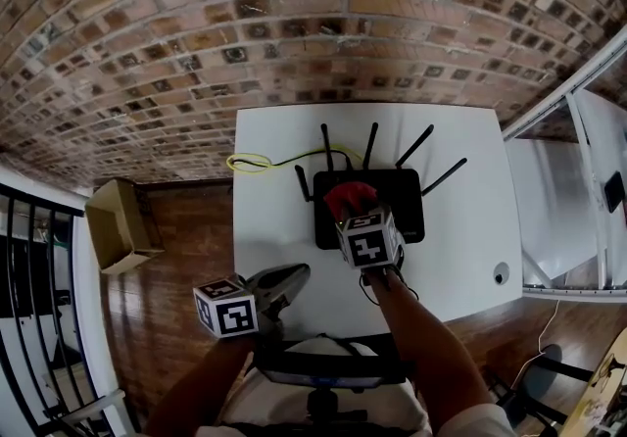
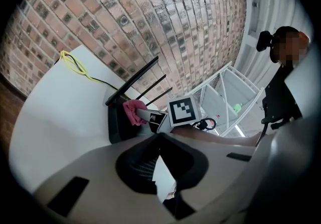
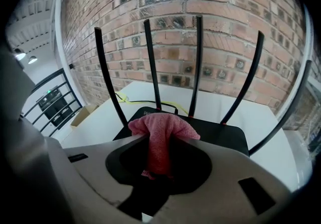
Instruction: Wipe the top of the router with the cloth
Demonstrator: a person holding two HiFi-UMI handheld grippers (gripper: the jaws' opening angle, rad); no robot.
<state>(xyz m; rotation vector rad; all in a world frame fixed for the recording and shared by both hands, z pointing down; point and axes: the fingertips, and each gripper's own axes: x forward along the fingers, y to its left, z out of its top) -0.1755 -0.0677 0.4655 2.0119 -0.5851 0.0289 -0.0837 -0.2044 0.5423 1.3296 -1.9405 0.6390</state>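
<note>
Cloth on router, held in my right gripper's fingers

My right gripper (image 3: 159, 142) has its fingers narrowed onto the pink cloth (image 3: 161, 126). The cloth hangs as a fold between them and bunches out past the tips, over the near-left part of the black router's (image 1: 404, 202) top. From the left gripper view it looks to be touching that surface. The router sits in the middle of the white worktop (image 1: 274, 219), toward the far edge, with its antennas (image 3: 152, 62) standing up along its far side. A yellow cable (image 1: 250, 163) loops away to the worktop's far-left corner. My left gripper (image 1: 297, 274) is near the worktop's near edge, well apart from the router, its fingers together with nothing between them.
</note>
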